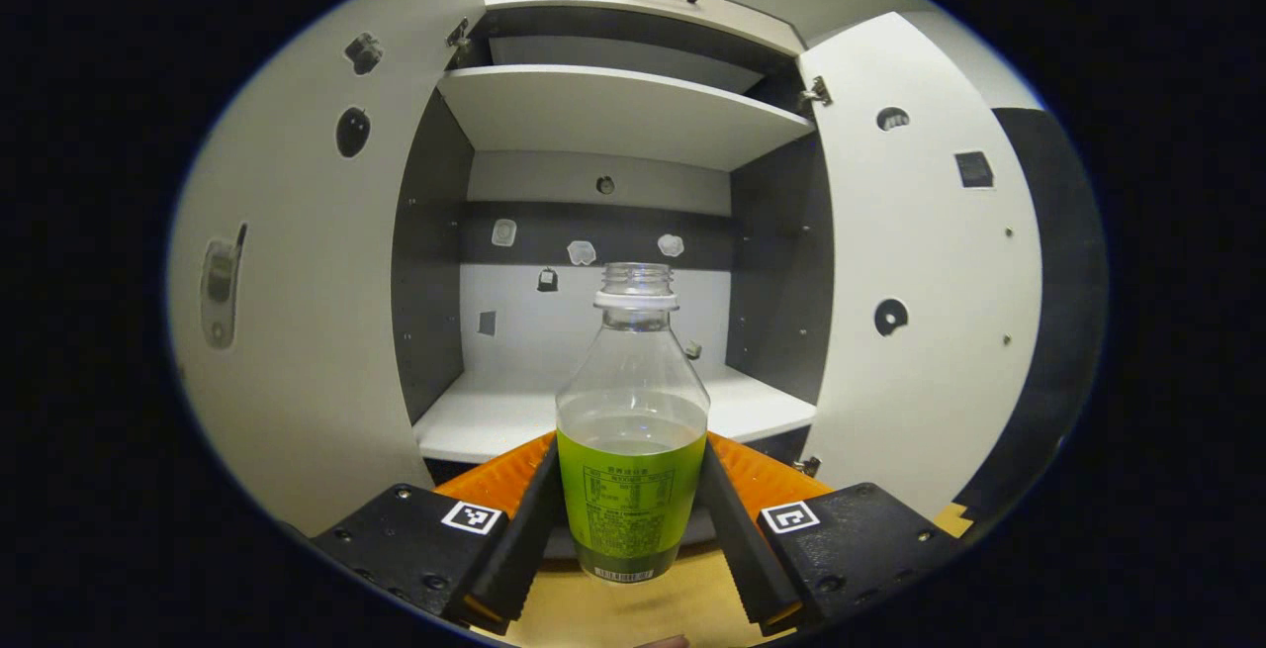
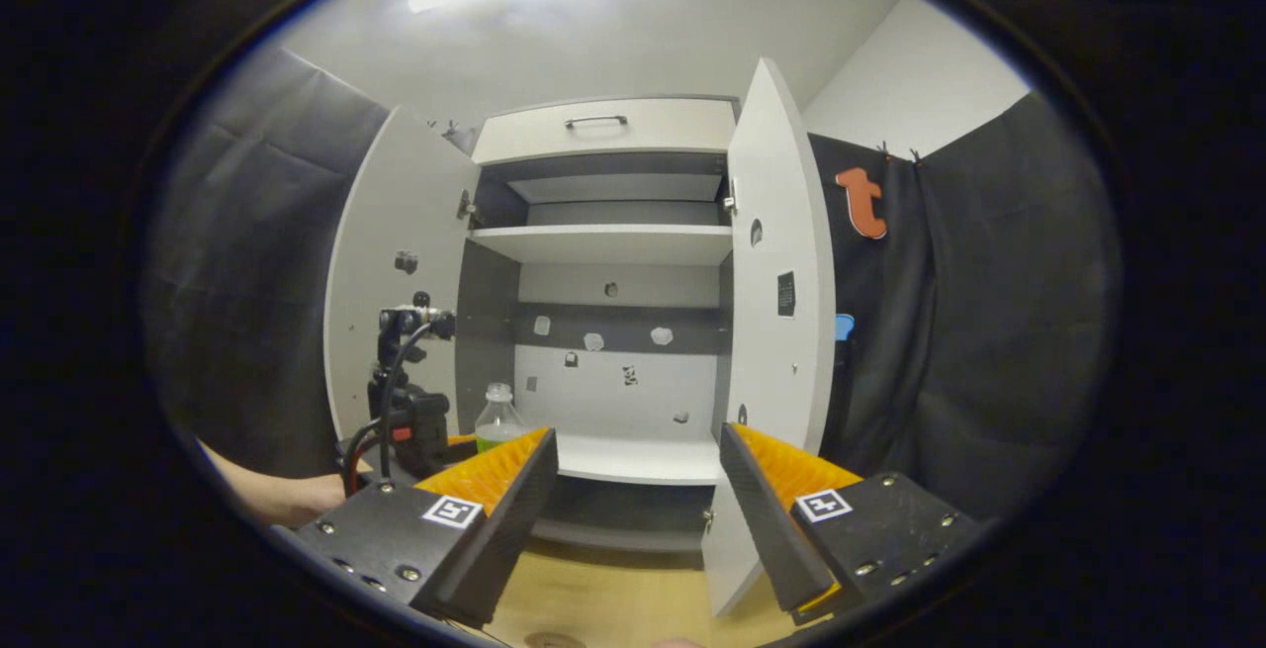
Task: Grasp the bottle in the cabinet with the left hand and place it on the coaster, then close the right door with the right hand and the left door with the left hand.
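Note:
My left gripper (image 1: 631, 455) is shut on a clear uncapped bottle (image 1: 633, 430) with a green label and some liquid inside, both fingers pressing its sides. The bottle stands upright in front of the open cabinet (image 1: 613, 114), out past the lower shelf (image 1: 495, 420) and over the wooden table (image 1: 633, 613). The left door (image 1: 307, 331) and right door (image 1: 930, 312) both stand wide open. In the right gripper view my right gripper (image 2: 638, 435) is open with nothing between its fingers, facing the cabinet (image 2: 613, 242). Farther off on the left, the left gripper (image 2: 406, 420) carries the bottle (image 2: 497, 420).
The right door (image 2: 781, 262) swings out toward my right gripper, its lower edge just beyond the right finger. The left door (image 2: 396, 223) stands behind the left gripper. A person's forearm (image 2: 277, 495) reaches in from the left. Small stickers dot the cabinet's back wall (image 1: 584, 252).

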Tool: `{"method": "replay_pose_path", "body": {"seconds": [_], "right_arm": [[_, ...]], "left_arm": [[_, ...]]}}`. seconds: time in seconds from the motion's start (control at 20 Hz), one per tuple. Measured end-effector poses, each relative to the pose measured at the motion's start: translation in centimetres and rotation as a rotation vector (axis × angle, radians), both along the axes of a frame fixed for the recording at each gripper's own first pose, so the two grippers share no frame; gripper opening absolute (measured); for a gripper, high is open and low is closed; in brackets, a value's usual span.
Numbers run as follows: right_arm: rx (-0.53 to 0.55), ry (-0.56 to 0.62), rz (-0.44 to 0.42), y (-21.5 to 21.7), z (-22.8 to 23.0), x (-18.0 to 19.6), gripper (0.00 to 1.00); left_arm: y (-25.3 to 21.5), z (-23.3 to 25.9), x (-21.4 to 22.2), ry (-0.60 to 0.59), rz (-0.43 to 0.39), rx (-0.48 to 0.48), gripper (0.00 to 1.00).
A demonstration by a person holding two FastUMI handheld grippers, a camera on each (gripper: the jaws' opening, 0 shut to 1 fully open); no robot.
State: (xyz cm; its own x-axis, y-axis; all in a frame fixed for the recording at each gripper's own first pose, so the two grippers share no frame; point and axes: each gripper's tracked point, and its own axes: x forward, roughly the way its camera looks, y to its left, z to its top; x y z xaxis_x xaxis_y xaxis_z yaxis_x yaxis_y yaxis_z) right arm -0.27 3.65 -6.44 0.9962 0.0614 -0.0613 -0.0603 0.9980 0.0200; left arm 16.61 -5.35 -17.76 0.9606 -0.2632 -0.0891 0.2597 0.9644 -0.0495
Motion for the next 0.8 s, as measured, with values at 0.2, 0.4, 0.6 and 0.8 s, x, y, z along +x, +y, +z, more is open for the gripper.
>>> {"method": "replay_pose_path", "body": {"seconds": [0.2, 0.4, 0.6, 0.8], "right_arm": [[0.004, 0.018, 0.008, 0.1, -0.9, -0.8, 0.99], [0.004, 0.033, 0.005, 0.1, -1.7, -0.9, 0.99], [-0.007, 0.063, 0.016, 0.5, -3.2, -0.7, 0.99], [-0.014, 0.108, 0.024, 1.1, -5.0, -0.8, 0.99]], "left_arm": [[-1.8, -4.1, -4.4, 0.016, -0.055, -0.019, 0.81], [-4.0, -9.8, -8.8, 0.068, -0.110, 0.034, 0.81], [-5.7, -14.0, -11.6, 0.082, -0.168, 0.077, 0.80], [-7.4, -17.3, -13.7, 0.115, -0.233, 0.041, 0.81]]}}
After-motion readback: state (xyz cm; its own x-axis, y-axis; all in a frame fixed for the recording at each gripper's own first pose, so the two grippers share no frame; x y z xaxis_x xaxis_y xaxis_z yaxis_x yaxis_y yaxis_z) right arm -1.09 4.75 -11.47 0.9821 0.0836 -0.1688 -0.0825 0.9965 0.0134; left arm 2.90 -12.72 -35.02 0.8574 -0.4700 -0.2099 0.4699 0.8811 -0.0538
